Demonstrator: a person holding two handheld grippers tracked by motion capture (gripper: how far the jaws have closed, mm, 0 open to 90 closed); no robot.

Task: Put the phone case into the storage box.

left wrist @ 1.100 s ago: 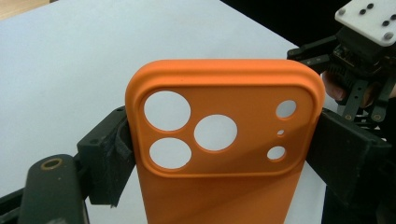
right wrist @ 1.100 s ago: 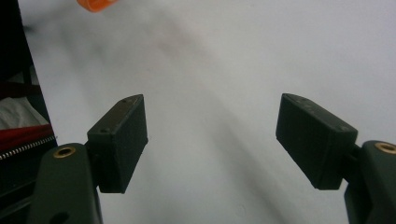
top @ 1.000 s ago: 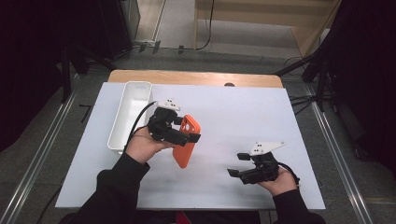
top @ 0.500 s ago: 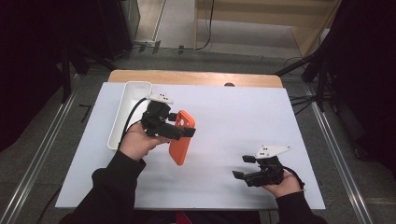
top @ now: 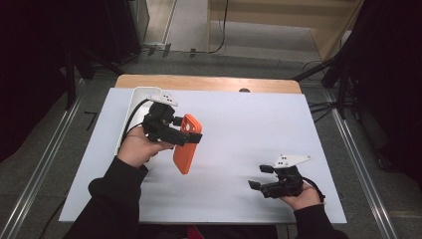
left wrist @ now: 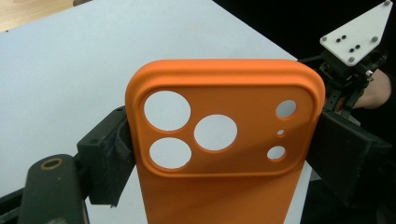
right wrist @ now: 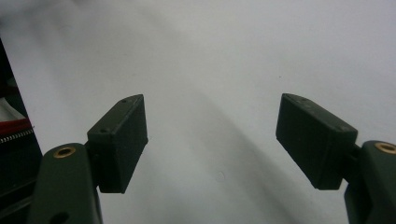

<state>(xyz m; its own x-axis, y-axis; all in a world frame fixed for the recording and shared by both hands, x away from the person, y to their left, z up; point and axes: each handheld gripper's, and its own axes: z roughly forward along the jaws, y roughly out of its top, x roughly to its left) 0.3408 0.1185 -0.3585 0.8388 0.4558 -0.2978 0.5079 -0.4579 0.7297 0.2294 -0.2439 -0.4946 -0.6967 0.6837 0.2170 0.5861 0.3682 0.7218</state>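
From the high view, the left hand-held gripper [top: 191, 137] is clenched on an orange phone case [top: 185, 148], holding it above the left half of the desk [top: 239, 114], with the case's lower end hanging toward the desk's near edge. A white tray [top: 135, 102] lies along the desk's left edge, just behind that hand and partly covered by it. The right hand-held gripper [top: 260, 178] sits near the near right corner, well apart from the case, jaws spread and holding nothing. The white desk top between the two hands is bare.

In the left gripper view, the phone case [left wrist: 224, 140] stands upright between the two black jaws, which press on its two long sides just below the camera cut-outs. Behind it, past the case's right side, are the other hand and its right hand-held gripper [left wrist: 348, 77].

In the right gripper view, the right hand-held gripper [right wrist: 212, 140] is released, its jaws wide apart over the plain white desk [right wrist: 210, 56].
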